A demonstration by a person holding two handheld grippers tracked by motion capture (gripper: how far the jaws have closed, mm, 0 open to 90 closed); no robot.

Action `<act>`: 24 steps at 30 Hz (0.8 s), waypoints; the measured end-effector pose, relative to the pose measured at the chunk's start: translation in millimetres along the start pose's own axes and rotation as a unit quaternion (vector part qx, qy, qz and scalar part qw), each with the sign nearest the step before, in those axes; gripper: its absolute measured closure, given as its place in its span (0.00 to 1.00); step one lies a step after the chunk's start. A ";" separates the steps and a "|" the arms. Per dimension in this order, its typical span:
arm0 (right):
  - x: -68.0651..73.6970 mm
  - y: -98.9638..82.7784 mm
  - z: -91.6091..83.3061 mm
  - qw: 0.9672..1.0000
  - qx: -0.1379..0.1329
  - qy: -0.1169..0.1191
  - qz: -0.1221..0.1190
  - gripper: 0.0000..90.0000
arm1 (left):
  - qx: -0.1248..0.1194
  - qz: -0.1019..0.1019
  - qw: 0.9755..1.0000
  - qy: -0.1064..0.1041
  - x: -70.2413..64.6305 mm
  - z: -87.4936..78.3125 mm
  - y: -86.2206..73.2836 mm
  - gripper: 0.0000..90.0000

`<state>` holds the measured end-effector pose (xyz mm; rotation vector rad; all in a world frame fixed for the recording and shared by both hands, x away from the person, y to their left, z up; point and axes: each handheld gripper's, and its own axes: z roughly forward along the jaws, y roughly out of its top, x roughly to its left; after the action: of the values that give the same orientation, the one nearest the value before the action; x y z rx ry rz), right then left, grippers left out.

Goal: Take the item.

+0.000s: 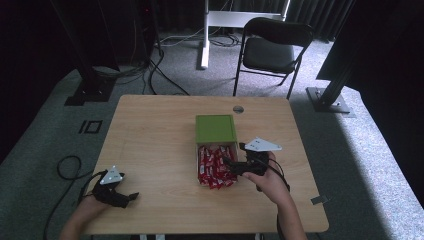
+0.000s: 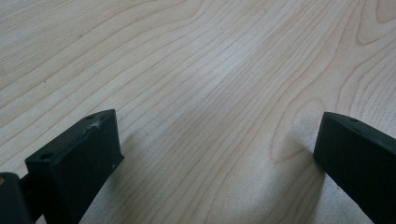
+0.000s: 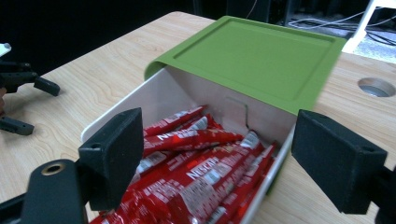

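A white box [image 1: 196,165] lies on the wooden table [image 1: 150,130], its green lid [image 1: 216,128] slid back to uncover the near half. Several red wrapped bars [image 1: 215,167] fill the box. In the right gripper view the green lid [image 3: 254,53] covers the far end, and the red bars [image 3: 196,179] lie between and below the jaws. My right gripper [image 1: 231,166] hovers open over the box's right side. My left gripper [image 1: 131,198] rests open on bare wood near the front left corner. Its fingers [image 2: 77,158] stand wide apart with nothing between them.
A round cable hole [image 1: 238,109] sits in the table behind the box. A black folding chair [image 1: 272,47] stands beyond the far edge. Black stand legs [image 1: 90,90] and cables lie on the carpet at the left and right.
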<state>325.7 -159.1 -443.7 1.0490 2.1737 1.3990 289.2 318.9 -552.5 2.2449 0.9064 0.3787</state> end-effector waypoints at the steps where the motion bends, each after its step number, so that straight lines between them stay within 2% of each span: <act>1: 0.9 0.4 1.4 1.000 0.001 0.001 0.000 0.19 | 0.000 0.000 1.000 0.000 0.0 0.0 0.0 0.02; 12: 16.1 1.4 19.8 1.000 0.007 0.019 0.000 0.19 | 0.000 0.000 1.000 0.000 0.0 0.0 0.0 0.02; 18: 21.9 1.3 26.6 1.000 0.012 0.012 -0.006 0.19 | 0.000 0.000 1.000 0.000 0.0 0.0 0.0 0.02; 20: 24.5 1.4 29.5 1.000 0.015 0.006 -0.007 0.23 | 0.000 0.000 1.000 0.000 0.0 0.0 0.0 0.02; 24: 28.5 1.6 36.2 1.000 0.021 0.003 0.003 0.23 | 0.000 0.000 1.000 0.000 0.0 0.0 0.0 0.02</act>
<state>330.4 -114.8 -455.9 1.0673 2.2164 1.3657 289.2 318.9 -552.5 2.2452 0.9061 0.3790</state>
